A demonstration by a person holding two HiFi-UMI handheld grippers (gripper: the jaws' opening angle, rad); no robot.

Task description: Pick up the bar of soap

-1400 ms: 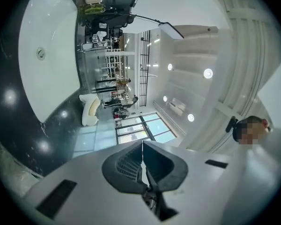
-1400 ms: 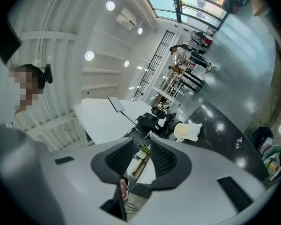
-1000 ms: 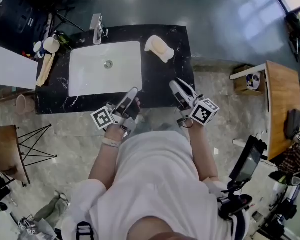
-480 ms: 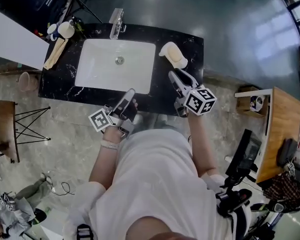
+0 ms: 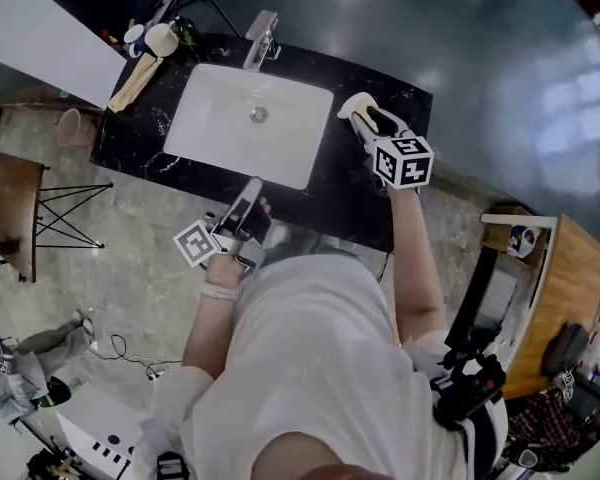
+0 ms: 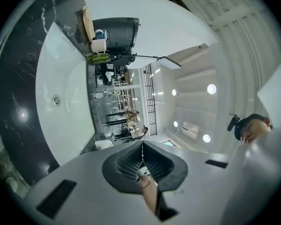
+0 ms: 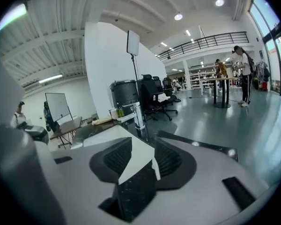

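A cream bar of soap (image 5: pixel 348 102) lies at the back right of the black marble counter (image 5: pixel 345 203), right of the white basin (image 5: pixel 205 118). My right gripper (image 5: pixel 364 120) reaches over the counter with its fingertips right at the soap and hides part of it. Its jaws are opening; in the right gripper view (image 7: pixel 137 157) a narrow gap shows between the pads with only counter and basin behind, and the soap is out of sight. My left gripper (image 5: pixel 251 188) hovers at the counter's front edge, shut with nothing in it (image 6: pixel 142 150).
A chrome faucet (image 5: pixel 261 30) stands behind the basin. A white cup (image 5: pixel 161 39) and a folded tan cloth (image 5: pixel 135 84) sit at the counter's back left. A wooden table (image 5: pixel 7 208) stands on the left, a wooden desk (image 5: pixel 550 298) on the right.
My right gripper has moved forward from the counter's front edge to the soap at the back right. The left gripper has stayed near the front edge.
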